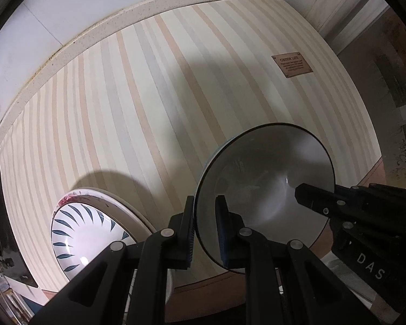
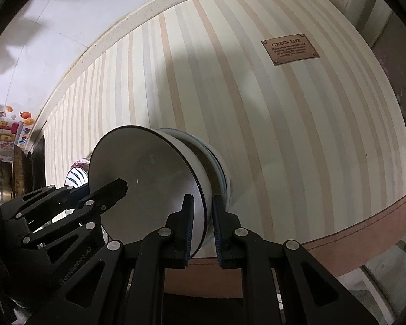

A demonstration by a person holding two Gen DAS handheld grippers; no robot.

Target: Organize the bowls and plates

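A white bowl with a dark rim (image 1: pixel 265 189) (image 2: pixel 149 189) sits nested on top of another bowl with blue markings (image 2: pixel 219 168) on the striped table mat. My left gripper (image 1: pixel 205 230) is shut on the top bowl's rim at its left side. My right gripper (image 2: pixel 203 224) is shut on the same bowl's rim at the opposite side; one finger reaches inside the bowl in the left wrist view (image 1: pixel 316 200). A white plate with a dark leaf pattern (image 1: pixel 92 233) lies on a floral-rimmed plate (image 1: pixel 75 193) to the left, also partly visible in the right wrist view (image 2: pixel 77 174).
The striped mat (image 1: pixel 149 108) has a brown leather label (image 1: pixel 292 65) (image 2: pixel 291 48) at the far right and a brown border (image 2: pixel 365 243) at the near edge. A pale wall edge (image 1: pixel 94 27) borders the far side. Dark objects (image 2: pixel 19 173) stand at the left.
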